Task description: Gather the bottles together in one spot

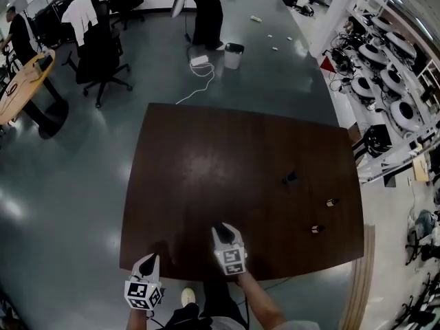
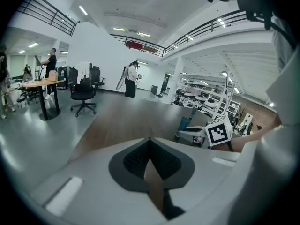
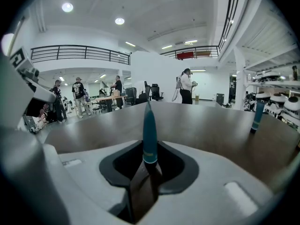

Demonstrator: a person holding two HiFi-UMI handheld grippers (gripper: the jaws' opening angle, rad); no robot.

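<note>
Right gripper [image 1: 222,227] is pinching a slim teal bottle [image 3: 149,135] low down, most of it standing tall above the jaws, so it could tip or slip out on the way to the nearest loose bottle [image 1: 289,178] ahead to its right, while the left gripper [image 1: 152,258] hangs pressed together, empty.

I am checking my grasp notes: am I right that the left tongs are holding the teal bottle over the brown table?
Not quite: the right tongs hold the teal bottle over the brown table, as the right gripper view shows; the left tongs are shut on nothing.
</note>
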